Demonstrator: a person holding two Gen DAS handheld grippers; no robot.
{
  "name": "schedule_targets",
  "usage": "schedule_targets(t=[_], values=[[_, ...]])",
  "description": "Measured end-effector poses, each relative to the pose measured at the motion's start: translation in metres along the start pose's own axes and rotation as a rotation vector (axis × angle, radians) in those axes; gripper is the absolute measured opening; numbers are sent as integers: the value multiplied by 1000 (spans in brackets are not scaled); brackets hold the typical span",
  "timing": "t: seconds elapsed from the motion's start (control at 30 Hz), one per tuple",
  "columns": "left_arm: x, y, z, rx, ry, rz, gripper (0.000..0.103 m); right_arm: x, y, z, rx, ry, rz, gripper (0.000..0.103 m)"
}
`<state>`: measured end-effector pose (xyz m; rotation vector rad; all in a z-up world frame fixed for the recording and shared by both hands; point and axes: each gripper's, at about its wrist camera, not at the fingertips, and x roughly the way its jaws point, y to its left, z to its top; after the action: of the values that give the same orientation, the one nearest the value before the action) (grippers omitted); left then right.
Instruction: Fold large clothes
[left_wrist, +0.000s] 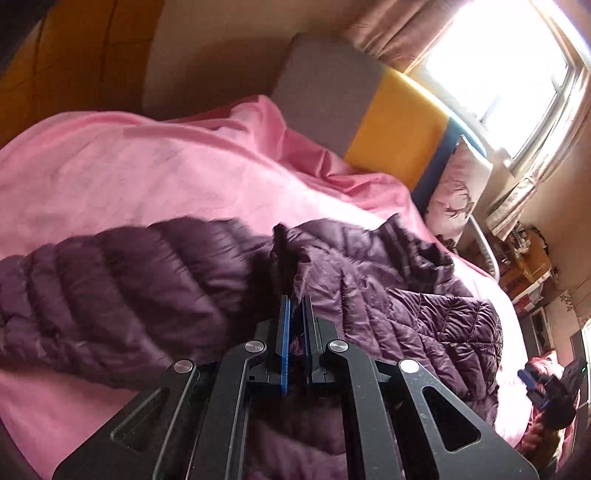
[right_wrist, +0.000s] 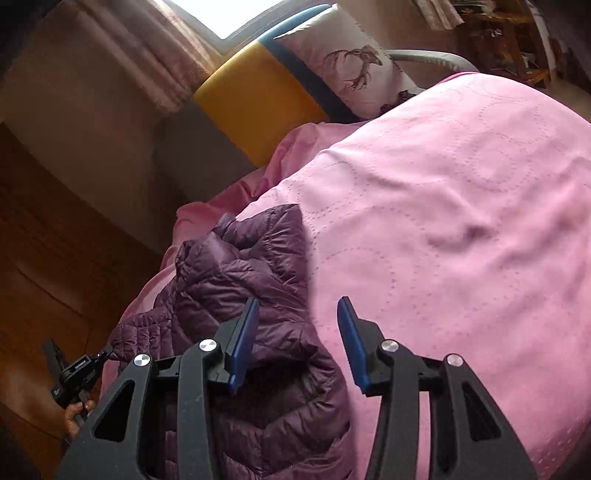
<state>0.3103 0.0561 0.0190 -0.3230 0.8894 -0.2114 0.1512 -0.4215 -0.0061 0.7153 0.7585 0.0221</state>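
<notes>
A dark purple quilted puffer jacket (left_wrist: 155, 280) lies spread on a pink bed cover (left_wrist: 147, 173). My left gripper (left_wrist: 295, 306) is shut on a fold of the jacket's edge with a dark strip sticking up past the fingertips. In the right wrist view the jacket (right_wrist: 236, 295) lies at lower left on the pink cover (right_wrist: 461, 221). My right gripper (right_wrist: 299, 314) is open and empty, just above the jacket's right edge. The right gripper also shows far right in the left wrist view (left_wrist: 550, 391); the left gripper shows at lower left in the right wrist view (right_wrist: 74, 373).
A grey, yellow and blue headboard (left_wrist: 399, 125) stands behind the bed, with a deer-print pillow (left_wrist: 458, 192) against it. A bright curtained window (left_wrist: 498, 66) is beyond. Wooden furniture (right_wrist: 55, 258) stands beside the bed. Cluttered shelves (left_wrist: 528, 266) are at the far right.
</notes>
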Motion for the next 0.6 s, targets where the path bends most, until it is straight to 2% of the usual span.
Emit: schedule_targets(t=[0.13, 0.27, 0.37, 0.47, 0.5, 0.53, 0.57, 0.6], values=[[-4, 8, -19, 37, 18, 45, 5, 29, 40, 7, -92, 13, -15, 44], [-14, 19, -34, 20, 5, 52, 5, 78, 72, 26, -166, 59, -70, 42], [-24, 32, -52, 10, 16, 46, 0, 122, 86, 33, -221, 113, -146, 33], [-25, 36, -62, 21, 13, 37, 0, 175, 95, 27, -289, 256, -231, 33], [-25, 36, -63, 23, 11, 33, 0, 184, 97, 24, -312, 273, -253, 39], [-24, 35, -62, 25, 11, 28, 0, 198, 101, 17, -369, 296, -295, 40], [-23, 34, -61, 29, 7, 24, 0, 208, 101, 11, -405, 305, -344, 40], [-24, 32, -60, 34, -1, 17, 0, 214, 101, 7, -419, 306, -364, 36]])
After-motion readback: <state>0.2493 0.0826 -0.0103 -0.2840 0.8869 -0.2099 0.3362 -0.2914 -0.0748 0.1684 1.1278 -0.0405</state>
